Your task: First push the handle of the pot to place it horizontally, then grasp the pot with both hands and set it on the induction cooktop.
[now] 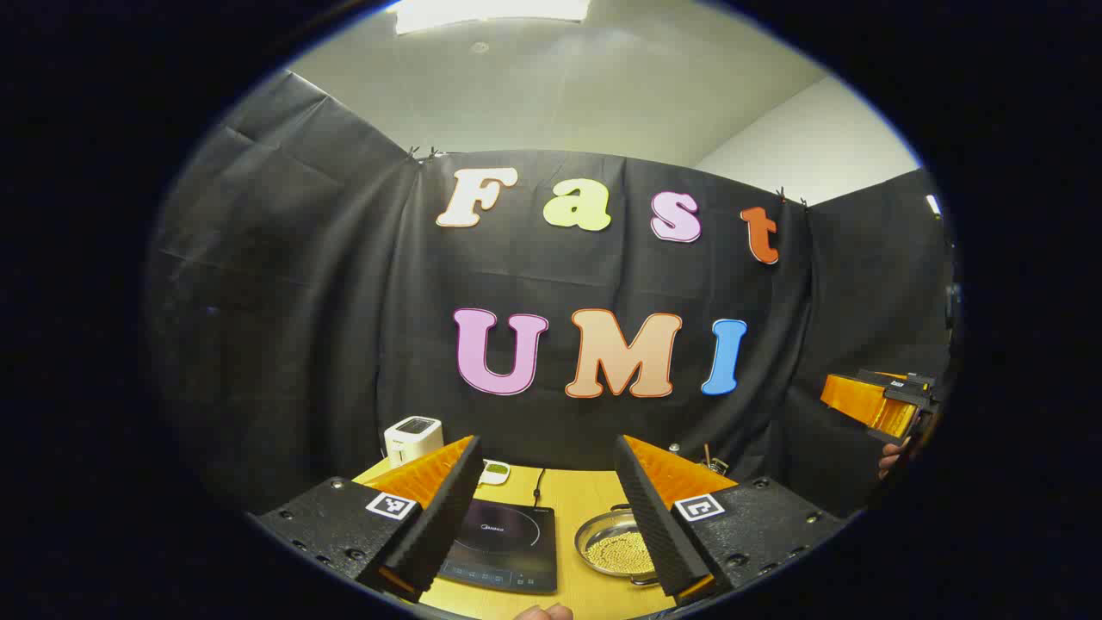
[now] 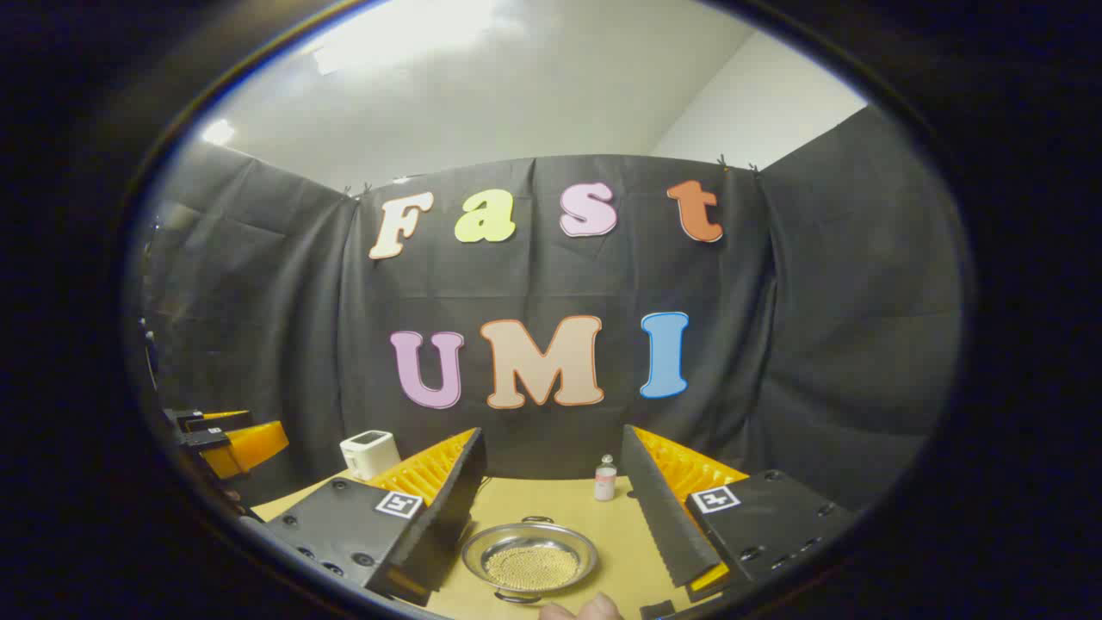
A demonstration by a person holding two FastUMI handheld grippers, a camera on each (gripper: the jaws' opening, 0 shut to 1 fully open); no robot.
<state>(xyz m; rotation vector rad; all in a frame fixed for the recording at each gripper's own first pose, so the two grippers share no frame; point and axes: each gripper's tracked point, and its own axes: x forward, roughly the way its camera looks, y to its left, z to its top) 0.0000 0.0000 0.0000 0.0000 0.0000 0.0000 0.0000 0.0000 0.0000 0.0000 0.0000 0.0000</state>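
A shallow silver pot (image 2: 529, 555) holding yellow grains sits on the wooden table (image 2: 624, 551). One small loop handle (image 2: 538, 520) is on its far side and the other on its near side. In the left gripper view the pot (image 1: 613, 547) lies just right of the black induction cooktop (image 1: 504, 547). My left gripper (image 1: 547, 443) hovers open above the table's front edge, nothing between its fingers. My right gripper (image 2: 552, 430) is also open and empty, raised in front of the pot. The right gripper (image 1: 878, 400) shows at the far right, the left gripper (image 2: 228, 443) at the far left.
A white appliance (image 1: 413, 439) stands at the table's back left, with a small white and green object (image 1: 495, 471) beside it. A small bottle (image 2: 605, 480) stands behind the pot. The cooktop's cord (image 1: 538, 486) runs toward the wall. A fingertip (image 2: 585, 609) shows at the bottom edge.
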